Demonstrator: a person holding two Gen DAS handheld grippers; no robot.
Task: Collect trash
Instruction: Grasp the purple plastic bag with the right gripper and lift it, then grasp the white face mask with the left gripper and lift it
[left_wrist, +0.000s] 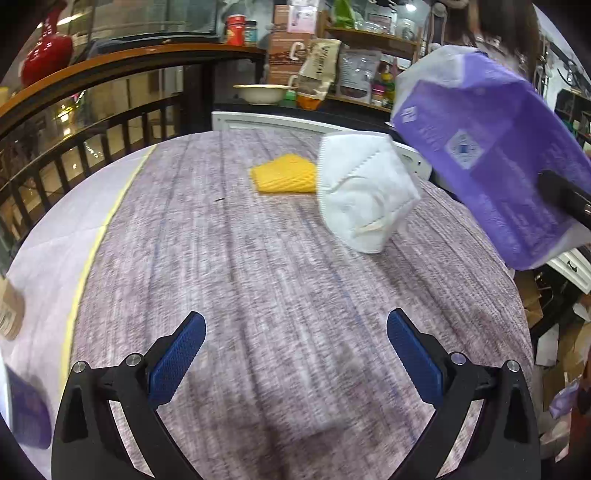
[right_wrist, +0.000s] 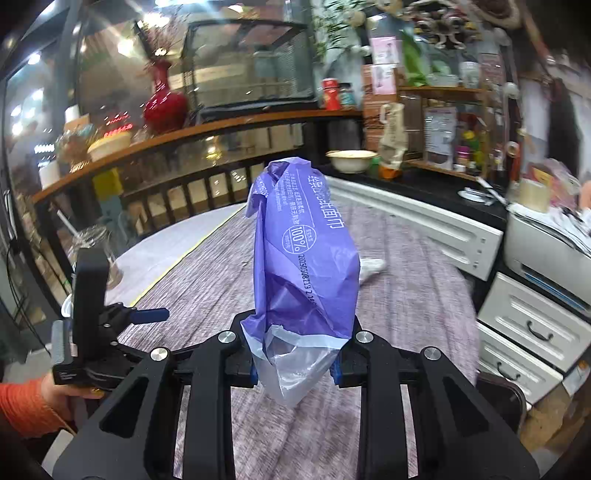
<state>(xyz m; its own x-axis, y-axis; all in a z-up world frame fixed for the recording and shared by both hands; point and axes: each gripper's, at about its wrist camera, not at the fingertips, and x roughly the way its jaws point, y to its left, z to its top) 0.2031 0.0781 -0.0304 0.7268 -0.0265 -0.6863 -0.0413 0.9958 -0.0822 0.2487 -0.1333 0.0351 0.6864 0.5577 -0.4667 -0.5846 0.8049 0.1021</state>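
Note:
My right gripper (right_wrist: 295, 363) is shut on a purple and clear plastic wrapper (right_wrist: 303, 258) and holds it upright above the table. The wrapper also shows in the left wrist view (left_wrist: 491, 155), raised at the right with a dark right gripper finger (left_wrist: 565, 195) on it. A white folded face mask (left_wrist: 364, 192) lies on the purple-grey tablecloth (left_wrist: 258, 277), part of it showing in the right wrist view (right_wrist: 371, 267) behind the wrapper. A yellow foam net (left_wrist: 284, 173) lies beyond it. My left gripper (left_wrist: 295, 332) is open and empty, low over the cloth, short of the mask.
A glass jar (right_wrist: 94, 251) stands at the table's left edge. White drawers (right_wrist: 535, 325) and a cluttered counter stand at the right. A dark railing (left_wrist: 92, 140) and shelf run behind the table. A beige bowl (left_wrist: 262, 94) sits on the far counter.

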